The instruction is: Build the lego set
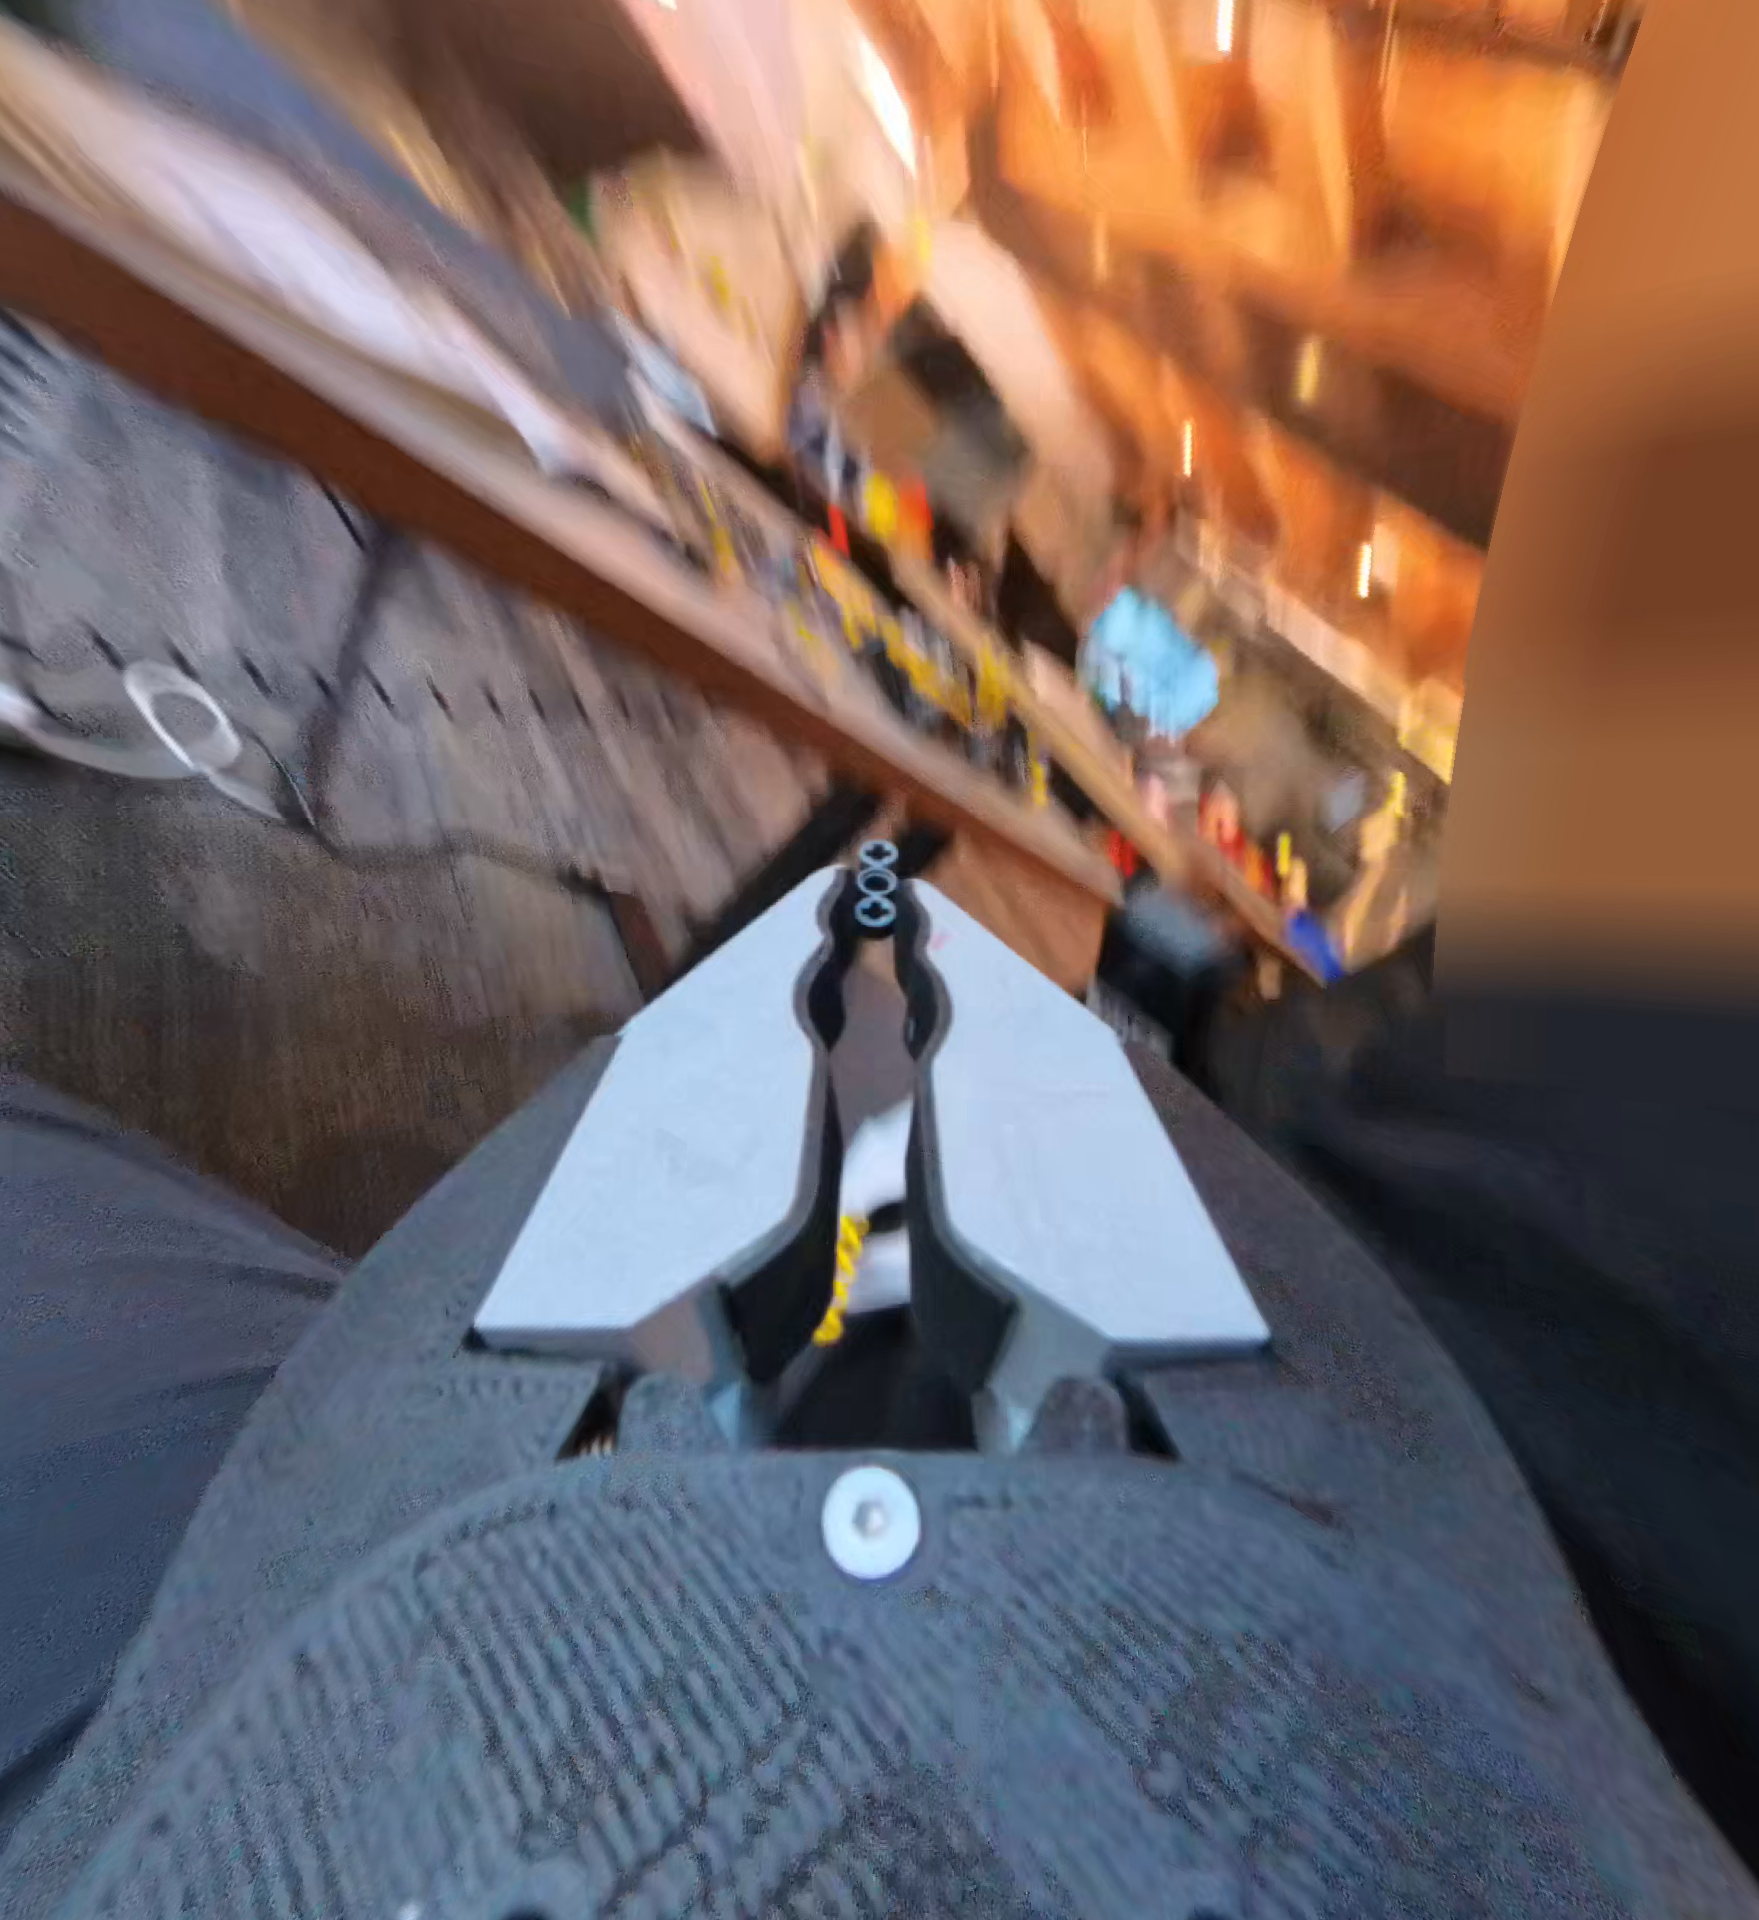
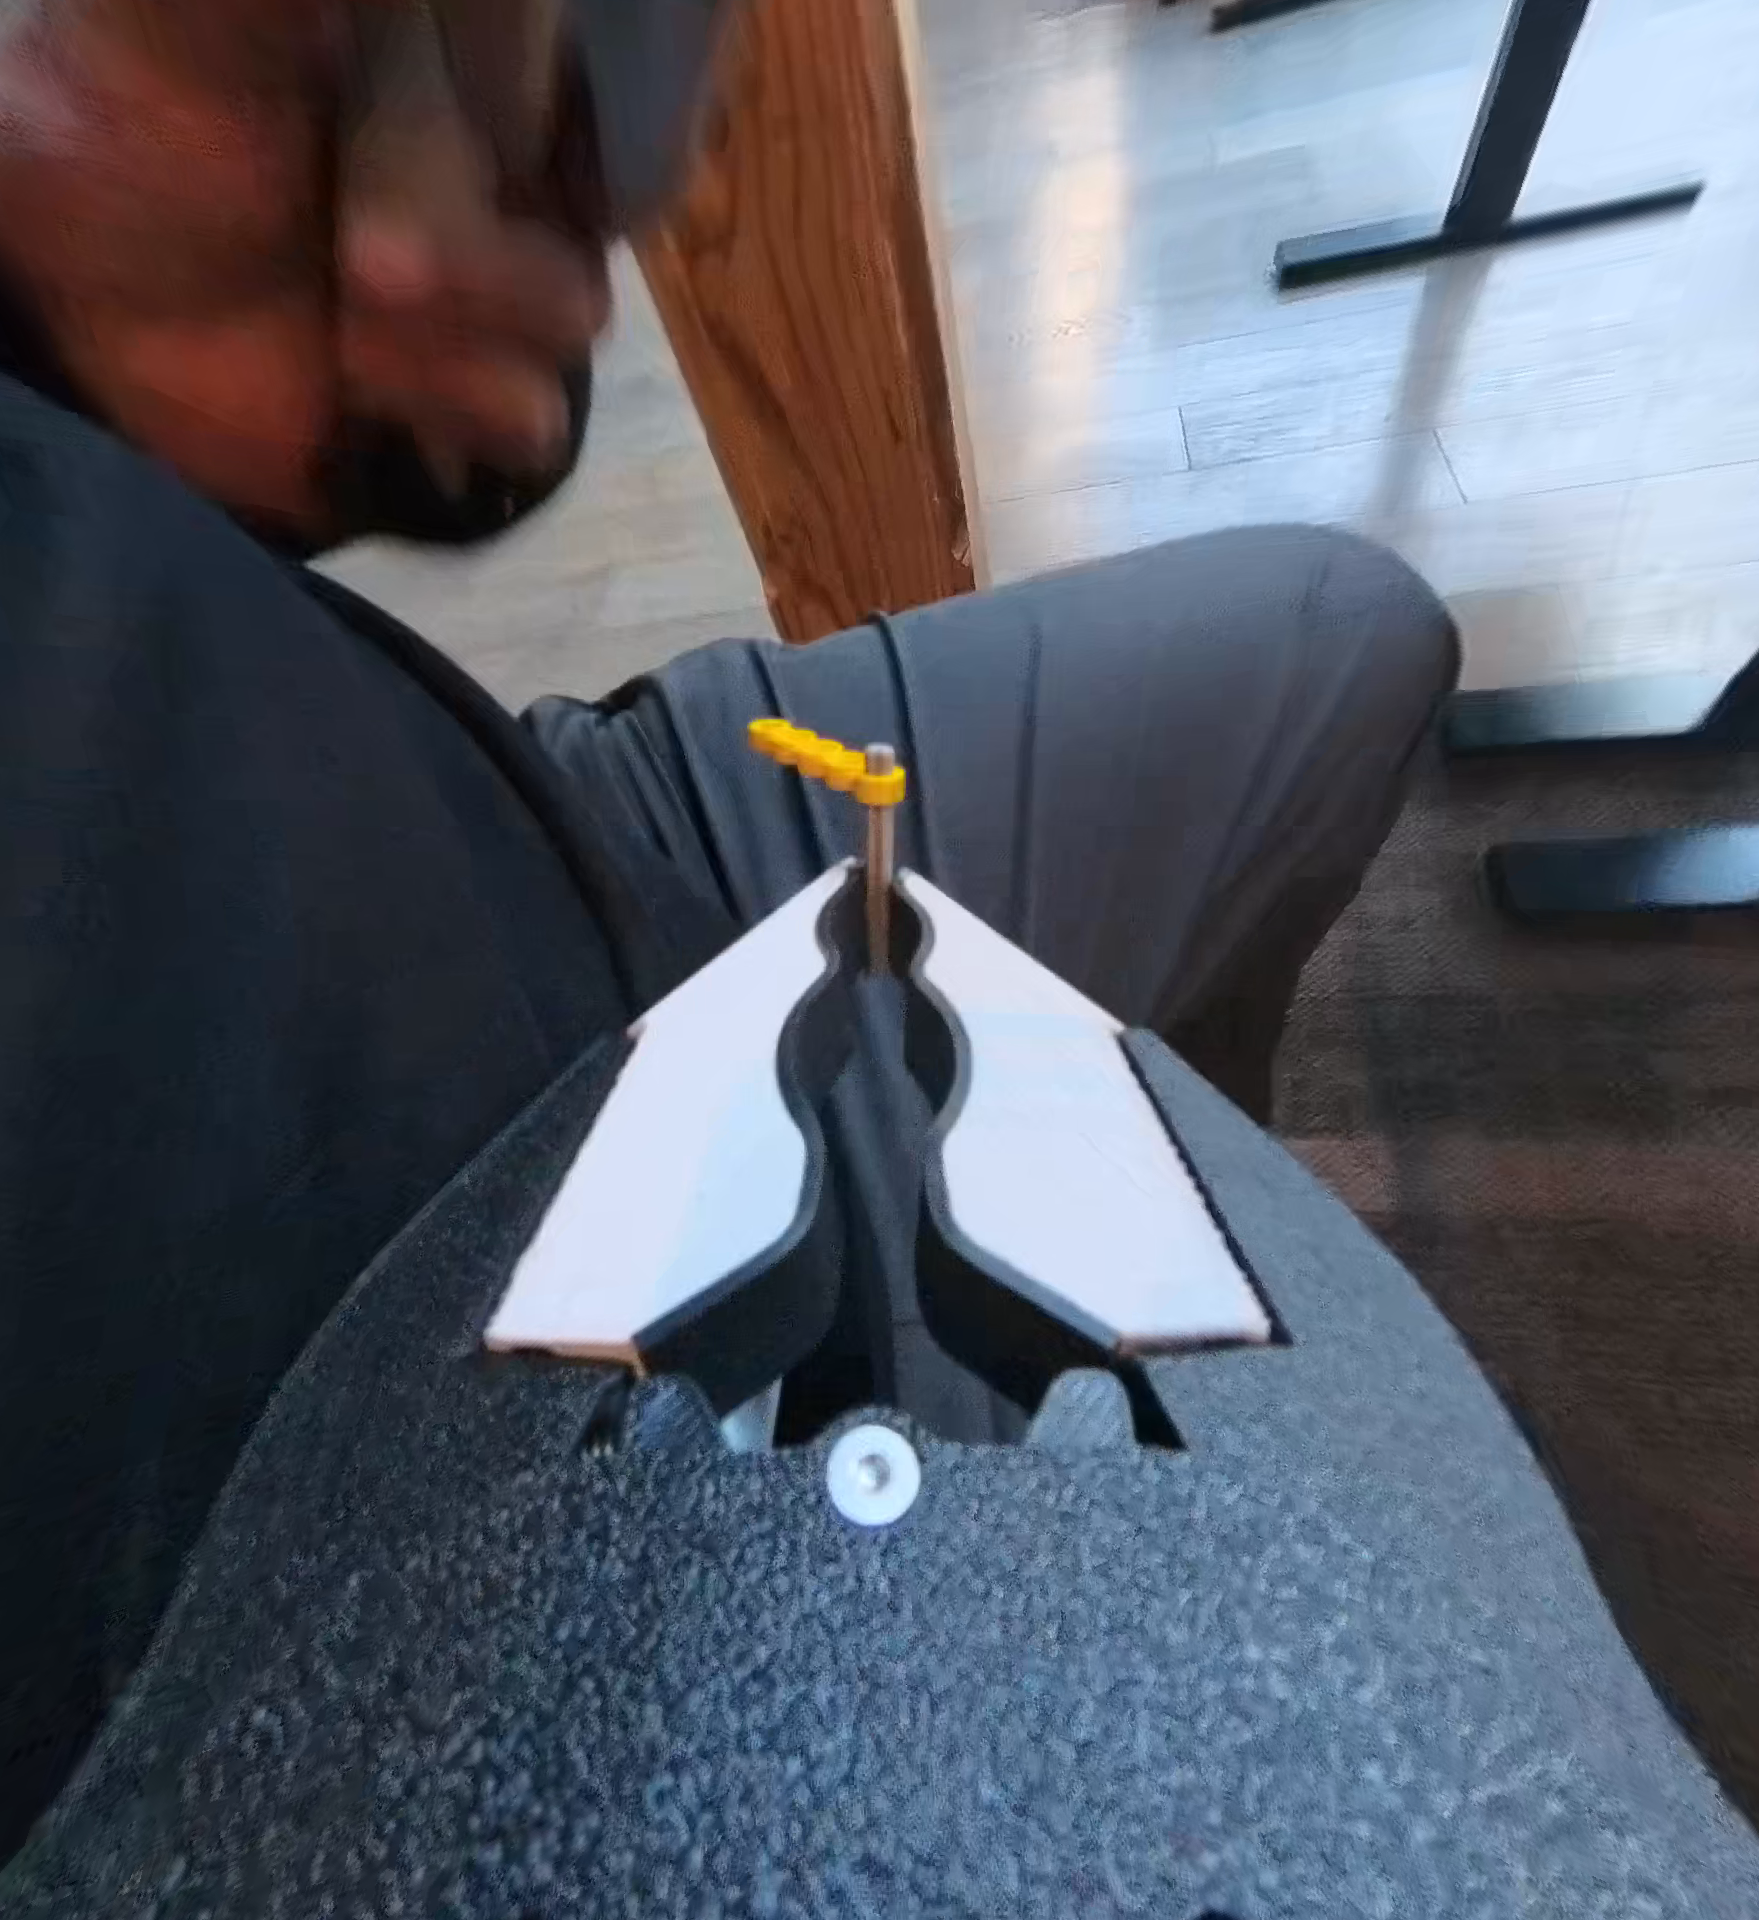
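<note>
My left gripper (image 1: 877, 896) is shut on a small black part (image 1: 876, 883) that sticks out at its tip and shows three round screw heads or holes in a row. A yellow twisted piece (image 1: 835, 1288) shows low in the gap between its fingers. My right gripper (image 2: 877, 883) is shut on a thin screwdriver (image 2: 877, 862) with a black handle and a metal shaft. A small yellow strip with several holes (image 2: 825, 762) sits on the shaft's tip, above a person's grey-clad knee (image 2: 1114, 790). A blurred hand (image 2: 251, 260) is at the upper left.
The left wrist view is heavily blurred: a wooden bench edge (image 1: 501, 520) with many small coloured items (image 1: 916, 644) and a grey pegboard-like surface (image 1: 231, 623). In the right wrist view a wooden table leg (image 2: 813, 312), black metal table feet (image 2: 1477, 229) and a pale floor (image 2: 1218, 395).
</note>
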### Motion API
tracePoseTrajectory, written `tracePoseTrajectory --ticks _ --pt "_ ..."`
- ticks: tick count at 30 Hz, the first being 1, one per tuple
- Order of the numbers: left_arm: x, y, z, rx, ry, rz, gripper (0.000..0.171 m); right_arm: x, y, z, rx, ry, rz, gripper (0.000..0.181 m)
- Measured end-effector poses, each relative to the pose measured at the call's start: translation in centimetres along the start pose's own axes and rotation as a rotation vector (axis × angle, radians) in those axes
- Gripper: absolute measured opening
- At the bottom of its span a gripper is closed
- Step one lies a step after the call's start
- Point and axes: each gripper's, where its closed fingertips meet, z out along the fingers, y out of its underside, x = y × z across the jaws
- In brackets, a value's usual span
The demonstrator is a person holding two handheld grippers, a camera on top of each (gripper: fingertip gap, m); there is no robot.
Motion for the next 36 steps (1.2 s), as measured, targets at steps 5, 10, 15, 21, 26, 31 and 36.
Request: tracePoseTrajectory --ticks 5,10,15,21,26,31,36 --pt "-0.5 3.8 0.7 -0.272 -0.036 0.211 0.007 1.3 -1.7 -0.6 0.075 -0.006 0.076 0.002" --pt "-0.8 6.2 1.5 -0.473 0.029 0.169 0.007 2.8 -2.0 -1.7 0.096 0.047 0.114 0.002" --pt "-1.7 5.6 3.9 -0.591 0.058 0.23 0.006 4.6 -3.4 -4.3 0.155 0.088 0.181 0.002" --pt "-2.1 -0.8 18.1 -0.687 0.099 0.736 0.007 9.1 -7.1 -12.0 0.236 0.288 0.093 0.002" --pt "-7.2 0.3 29.4 -0.918 0.155 0.8 0.006 13.5 -6.5 -18.2 0.258 0.446 0.125 0.003" --pt "-10.2 1.7 33.4 -0.974 0.21 0.697 0.014 17.0 -4.4 -21.0 0.275 0.485 0.209 0.003" --pt "-10.2 1.2 34.6 -1.007 0.271 0.61 0.036 20.2 -4.0 -21.7 0.306 0.464 0.279 0.003"
